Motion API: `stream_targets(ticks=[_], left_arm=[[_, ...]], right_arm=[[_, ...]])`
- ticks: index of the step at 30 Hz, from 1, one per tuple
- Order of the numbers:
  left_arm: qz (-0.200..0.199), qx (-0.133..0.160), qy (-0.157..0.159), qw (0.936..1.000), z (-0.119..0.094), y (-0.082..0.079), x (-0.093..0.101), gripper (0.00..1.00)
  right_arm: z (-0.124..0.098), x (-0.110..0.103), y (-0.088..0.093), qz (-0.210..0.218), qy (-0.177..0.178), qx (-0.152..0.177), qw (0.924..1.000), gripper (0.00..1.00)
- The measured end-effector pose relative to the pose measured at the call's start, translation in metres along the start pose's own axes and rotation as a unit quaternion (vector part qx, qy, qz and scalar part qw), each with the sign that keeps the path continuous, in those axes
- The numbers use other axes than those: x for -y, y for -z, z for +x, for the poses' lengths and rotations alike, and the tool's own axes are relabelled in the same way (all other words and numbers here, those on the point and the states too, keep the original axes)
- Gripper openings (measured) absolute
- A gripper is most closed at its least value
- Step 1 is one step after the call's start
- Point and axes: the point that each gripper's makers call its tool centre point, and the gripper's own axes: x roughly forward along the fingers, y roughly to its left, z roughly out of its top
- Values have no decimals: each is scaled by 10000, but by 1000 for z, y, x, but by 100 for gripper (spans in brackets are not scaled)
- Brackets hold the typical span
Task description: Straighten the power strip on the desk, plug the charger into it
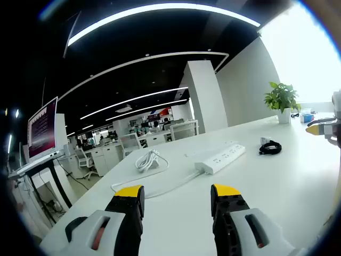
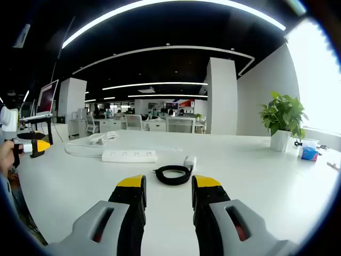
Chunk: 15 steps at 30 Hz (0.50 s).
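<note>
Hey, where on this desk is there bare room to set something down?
Bare white desk lies between the coiled black cable and the potted plant, and in front of the power strip. It is crowded between the strip, its bundled white cord and the charger.

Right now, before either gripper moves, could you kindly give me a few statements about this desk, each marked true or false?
1. The power strip lies on the white desk, with its cable trailing off. True.
2. The charger is already plugged into the strip. False: it sits apart, beside its coiled black cord.
3. The left gripper has open jaws holding nothing. True.
4. The right gripper grips the black cord. False: its jaws are open and empty.
5. A potted plant stands on the desk. True.
</note>
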Motion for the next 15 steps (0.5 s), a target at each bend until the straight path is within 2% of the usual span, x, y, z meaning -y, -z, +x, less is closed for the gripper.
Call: stream_targets(ticks=[15], left_arm=[[4,-11,32,10000,0,2,3,52]], right_arm=[[0,2,1,76,16,19,10000,34]])
